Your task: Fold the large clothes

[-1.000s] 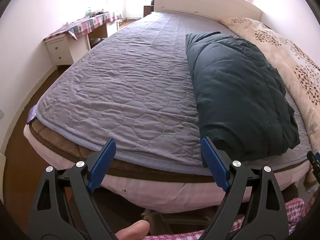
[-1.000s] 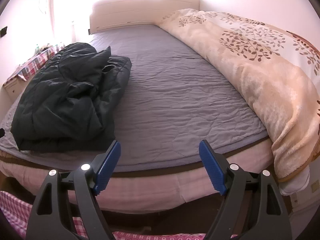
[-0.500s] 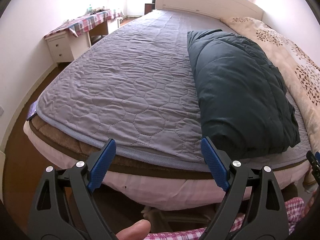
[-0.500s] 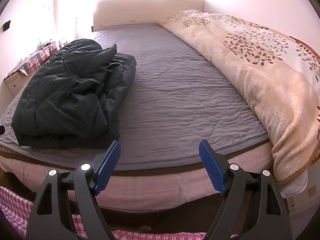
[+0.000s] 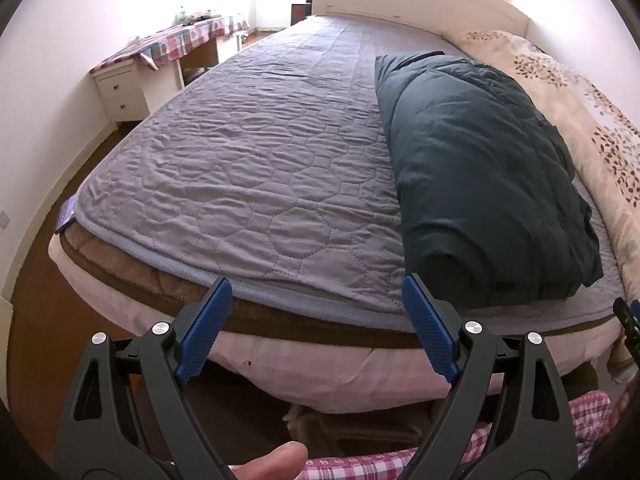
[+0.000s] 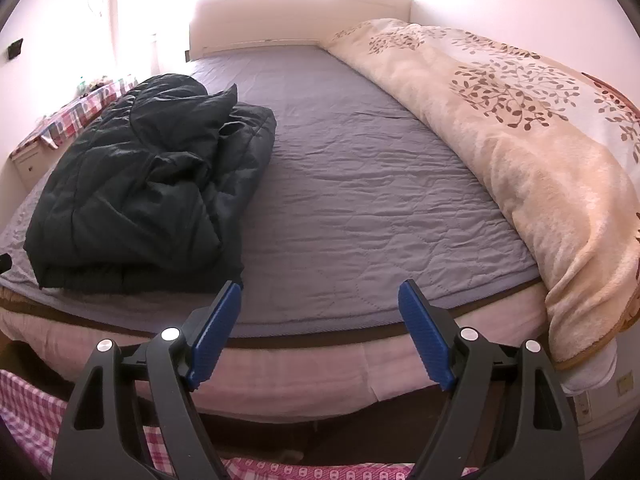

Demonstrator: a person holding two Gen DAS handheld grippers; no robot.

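bed [image 6: 360,216], folded jacket [image 6: 140,196], beige blanket [image 6: 520,140]

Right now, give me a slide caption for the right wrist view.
Open right gripper held back from the bed's foot edge, folded dark padded jacket on grey quilted bedspread, beige leaf-print blanket alongside.

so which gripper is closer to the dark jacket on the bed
Left, narrowly. The left gripper has the folded dark jacket just past its right finger; the right gripper has it off to its left. Both are open, touching nothing.

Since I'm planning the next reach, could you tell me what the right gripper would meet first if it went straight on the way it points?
Probably the bare grey quilted bedspread: the open right gripper points down at it, between the folded dark jacket and the beige blanket. Depth is unclear, so the near bed edge may come first.
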